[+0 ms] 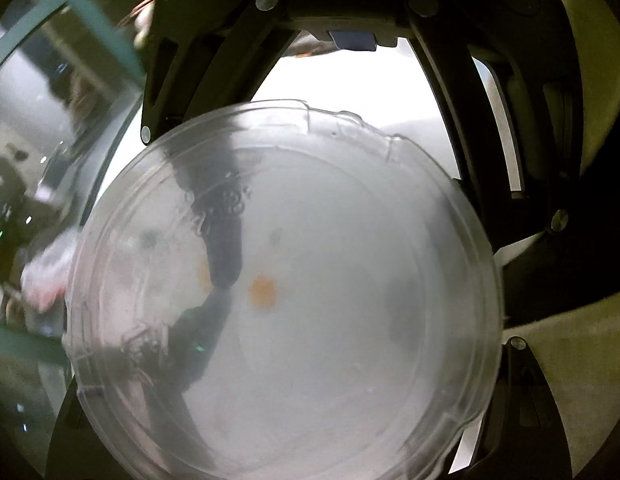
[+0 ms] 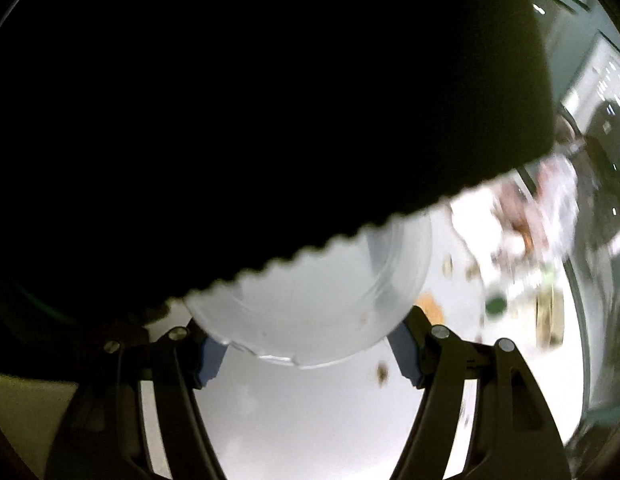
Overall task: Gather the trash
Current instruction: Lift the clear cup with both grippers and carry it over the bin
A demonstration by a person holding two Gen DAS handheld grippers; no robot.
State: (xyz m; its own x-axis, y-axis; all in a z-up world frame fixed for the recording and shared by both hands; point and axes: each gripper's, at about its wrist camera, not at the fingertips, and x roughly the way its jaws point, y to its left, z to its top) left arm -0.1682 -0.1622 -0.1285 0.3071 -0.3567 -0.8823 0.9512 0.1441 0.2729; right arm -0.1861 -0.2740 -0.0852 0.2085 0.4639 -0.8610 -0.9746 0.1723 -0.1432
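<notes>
One clear round plastic lid (image 1: 282,300) fills the left wrist view, an orange smear at its middle; whether the left gripper (image 1: 350,208) clamps it cannot be told. In the right view the lid (image 2: 310,312) sits between the right gripper's (image 2: 310,354) blue pads (image 2: 210,356), apparently pinched. Above the lid, a black scalloped-edged container (image 2: 270,100) hides most of the view. Right of the lid, blurred scraps (image 2: 522,240) litter the white table (image 2: 310,420).

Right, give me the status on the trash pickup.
Done: nothing visibly binned; no bin shows. In hand: the clear lid sits between the right tongs, apparently gripped; a black scalloped-edged thing blocks most of that view. Still to do: blurred litter and crumbs on the white table.
</notes>
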